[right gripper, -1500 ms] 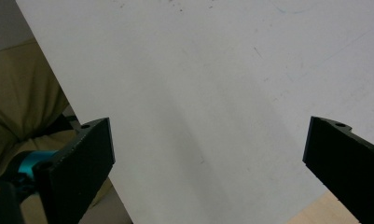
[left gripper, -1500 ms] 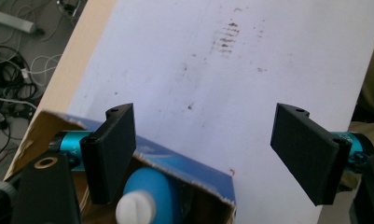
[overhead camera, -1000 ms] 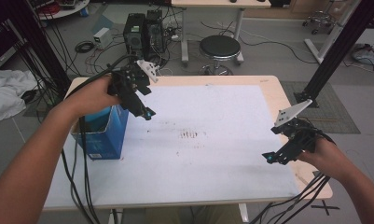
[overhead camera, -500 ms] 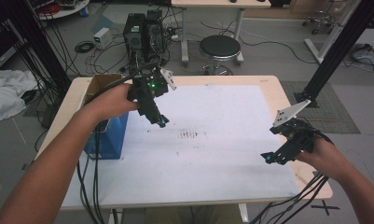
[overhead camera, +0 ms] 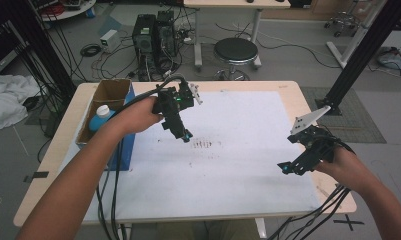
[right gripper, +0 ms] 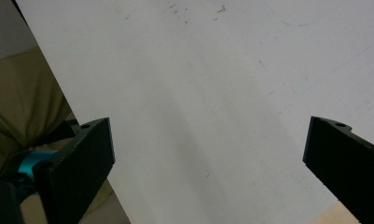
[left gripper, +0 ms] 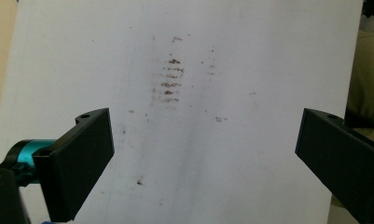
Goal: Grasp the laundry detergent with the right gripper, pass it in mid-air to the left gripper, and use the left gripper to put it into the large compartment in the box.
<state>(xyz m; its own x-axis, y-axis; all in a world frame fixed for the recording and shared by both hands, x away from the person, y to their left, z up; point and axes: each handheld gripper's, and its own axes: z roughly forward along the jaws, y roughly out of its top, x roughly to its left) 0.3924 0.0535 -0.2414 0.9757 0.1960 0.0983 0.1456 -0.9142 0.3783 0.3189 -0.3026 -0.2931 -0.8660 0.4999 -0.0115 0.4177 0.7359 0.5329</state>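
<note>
L gripper [overhead camera: 183,134] hangs over the white sheet [overhead camera: 248,150] on the worktop [overhead camera: 288,87], tilted down toward the brown smudges [left gripper: 169,79]; forearm comes in from lower left. Its fingers [left gripper: 77,158] have just been opening, now wide apart w/ nothing between. R gripper [overhead camera: 293,167] held low near the sheet's right edge, fingers [right gripper: 77,163] spread, empty. Blue-capped bottle [overhead camera: 101,116] sits in the cardboard box [overhead camera: 113,90] at the worktop's left. No readable writing.
</note>
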